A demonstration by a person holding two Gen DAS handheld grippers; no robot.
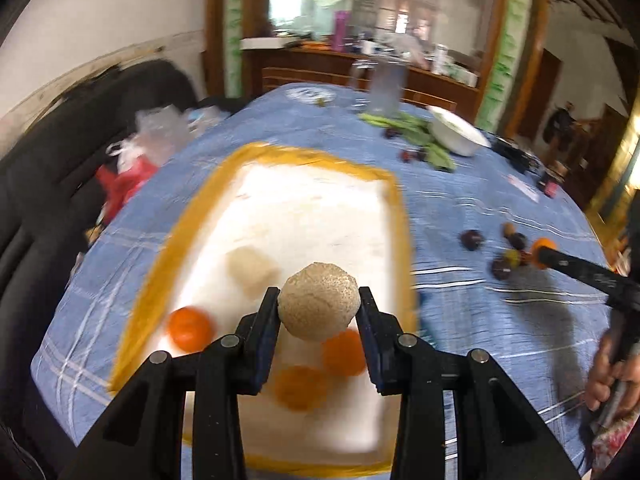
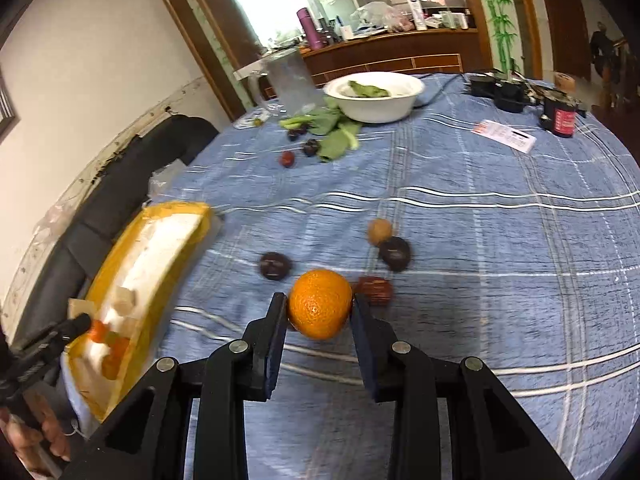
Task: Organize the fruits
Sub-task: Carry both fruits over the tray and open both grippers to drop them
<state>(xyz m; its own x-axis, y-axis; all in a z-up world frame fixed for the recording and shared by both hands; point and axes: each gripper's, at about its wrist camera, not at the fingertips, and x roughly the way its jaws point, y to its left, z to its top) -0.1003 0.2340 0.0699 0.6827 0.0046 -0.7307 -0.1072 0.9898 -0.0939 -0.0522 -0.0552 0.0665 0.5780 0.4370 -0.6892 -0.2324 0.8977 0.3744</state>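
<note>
My left gripper (image 1: 319, 300) is shut on a round tan fruit (image 1: 319, 306) and holds it above a white foam box with a yellow taped rim (image 1: 160, 276). Three oranges (image 1: 189, 329) and a pale block (image 1: 252, 270) lie in the box. My right gripper (image 2: 319, 306) is shut on an orange (image 2: 320, 304) above the blue tablecloth. It also shows in the left wrist view (image 1: 542, 254), far right. Dark plums (image 2: 275, 265), a small tan fruit (image 2: 379, 231) and a reddish fruit (image 2: 376, 290) lie on the cloth beyond it. The box (image 2: 120, 256) is at its left.
A white bowl (image 2: 376, 114) with green leaves, a clear jug (image 2: 290, 80), more plums (image 2: 311, 147), black gear (image 2: 504, 92), a red can (image 2: 560, 116) and a paper slip (image 2: 504, 135) sit at the far side. A black sofa (image 1: 48, 160) with plastic bags lies left.
</note>
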